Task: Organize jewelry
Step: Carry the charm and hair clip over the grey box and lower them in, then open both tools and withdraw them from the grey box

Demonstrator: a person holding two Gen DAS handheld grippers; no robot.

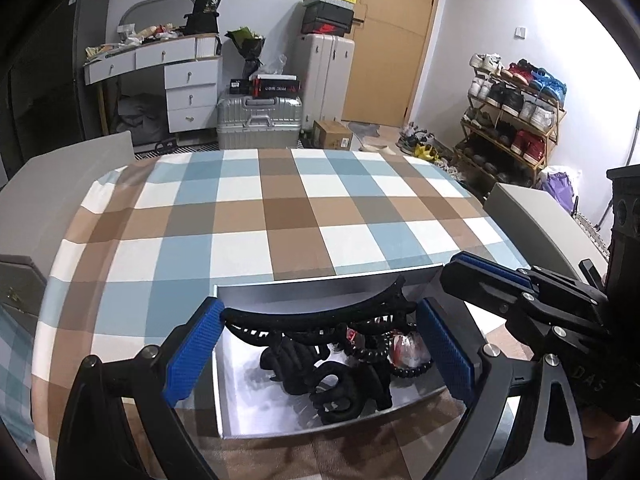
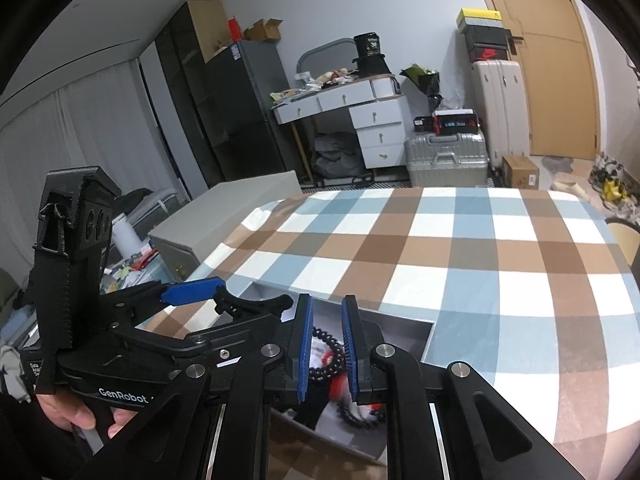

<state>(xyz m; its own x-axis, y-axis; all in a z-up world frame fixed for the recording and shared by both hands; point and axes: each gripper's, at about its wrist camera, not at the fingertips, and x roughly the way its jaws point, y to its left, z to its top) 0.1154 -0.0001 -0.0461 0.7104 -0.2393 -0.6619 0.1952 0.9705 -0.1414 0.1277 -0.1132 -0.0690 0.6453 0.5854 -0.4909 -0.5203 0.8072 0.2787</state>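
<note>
Black plastic fills the low centre of the left wrist view: a long curved hair claw clip (image 1: pixel 320 312) spans the gap between the blue pads of the left gripper (image 1: pixel 320 344). One end of the clip touches the left-hand pad (image 1: pixel 196 352); the other end runs toward the right-hand pad, though contact there is hard to confirm. The left gripper appears to be grasping the clip across its length, held just above an open shallow grey box (image 1: pixel 256 396) that sits on a table covered in blue, brown and white checked cloth (image 1: pixel 280 208).

Inside the box, lower centre, lie more black hair clips (image 1: pixel 332 388), a coiled black hair tie (image 1: pixel 400 360) and something red and white in clear wrapping.

The right gripper (image 1: pixel 492 276) enters from the right edge of that view. In the right wrist view, low centre, its jaws (image 2: pixel 326 348) stand clenched to a narrow slit with nothing caught between them; behind the slit a string of dark beads (image 2: pixel 330 356) shows, lying in the box. A hand (image 2: pixel 80 412) grips the left tool's handle at lower left.

The step in hand looks like handling the large clip at the box, either lifting it out or setting it in; I cannot tell which. The next move calls for steady travel, keeping the clip's teeth from snagging the coiled tie, and a free landing spot.
</note>
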